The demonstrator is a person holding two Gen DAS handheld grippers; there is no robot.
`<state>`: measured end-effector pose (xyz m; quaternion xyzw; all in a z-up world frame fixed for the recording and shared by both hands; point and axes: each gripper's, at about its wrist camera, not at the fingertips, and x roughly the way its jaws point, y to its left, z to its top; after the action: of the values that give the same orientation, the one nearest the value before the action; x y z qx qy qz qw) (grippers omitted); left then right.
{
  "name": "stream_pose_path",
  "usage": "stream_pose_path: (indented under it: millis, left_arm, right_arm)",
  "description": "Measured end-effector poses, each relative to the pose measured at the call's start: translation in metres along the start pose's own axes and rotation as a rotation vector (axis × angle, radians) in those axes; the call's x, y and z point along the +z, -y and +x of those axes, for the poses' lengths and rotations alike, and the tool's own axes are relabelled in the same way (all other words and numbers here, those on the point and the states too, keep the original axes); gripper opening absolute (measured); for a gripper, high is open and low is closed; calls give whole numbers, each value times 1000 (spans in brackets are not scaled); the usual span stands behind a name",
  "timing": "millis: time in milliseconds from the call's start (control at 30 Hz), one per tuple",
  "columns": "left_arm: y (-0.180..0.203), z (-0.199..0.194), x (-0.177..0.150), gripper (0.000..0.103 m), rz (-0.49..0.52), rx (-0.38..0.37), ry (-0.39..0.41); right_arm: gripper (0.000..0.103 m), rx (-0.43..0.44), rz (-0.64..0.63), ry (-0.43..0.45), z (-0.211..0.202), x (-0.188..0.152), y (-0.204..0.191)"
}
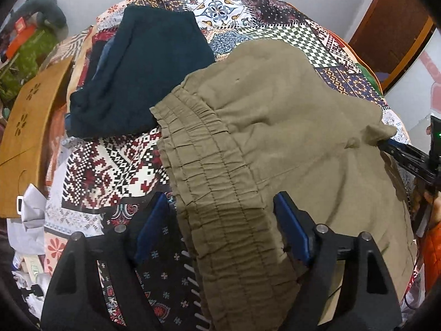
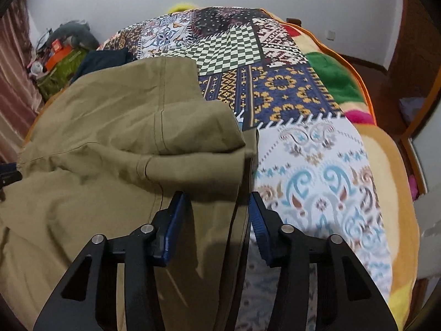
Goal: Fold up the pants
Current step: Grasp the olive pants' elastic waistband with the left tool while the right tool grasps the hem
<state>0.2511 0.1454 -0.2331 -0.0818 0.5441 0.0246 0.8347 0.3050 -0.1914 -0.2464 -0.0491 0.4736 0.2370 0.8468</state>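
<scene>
Olive pants (image 1: 275,127) lie folded on a patchwork bedspread (image 1: 110,165). Their gathered elastic waistband (image 1: 220,198) runs between the fingers of my left gripper (image 1: 220,201), which stands open; its left pad sits over the bedspread, its right pad over the cloth. In the right wrist view the pants (image 2: 110,127) fill the left half, with a folded-over layer on top. My right gripper (image 2: 217,197) straddles their right edge, jaws apart and not pressing. That same gripper (image 1: 408,157) shows at the pants' far corner in the left wrist view.
A dark teal folded garment (image 1: 143,74) lies on denim beyond the waistband. A wooden board (image 1: 30,127) and clutter flank the bed's left side. An orange-edged blanket (image 2: 344,63) covers the bed's right side. A wooden door (image 1: 397,27) stands behind.
</scene>
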Motion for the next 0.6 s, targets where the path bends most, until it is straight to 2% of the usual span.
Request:
stream_pose_path:
  millis: [33,133,300,433,600]
  left_arm:
    - [0,1,0,80,-3,-8,-1]
    - [-2,0,0,80,-10,-23,4]
    - [-8,-8,-2,77,-12,-28,24]
    - [-6,-16,-1,74,36,-5,36]
    - [2,-11,1,74,98,78,36]
  right_arm:
    - [22,-8,5,1,2,-1,0]
    - [12,-4,2,0,8,-1,2]
    - [7,9,-9,42,-7,-1,1]
    - [6,22,-19,71,-28,-2,-1]
    - [6,34,-30,105,-54,-9,-4]
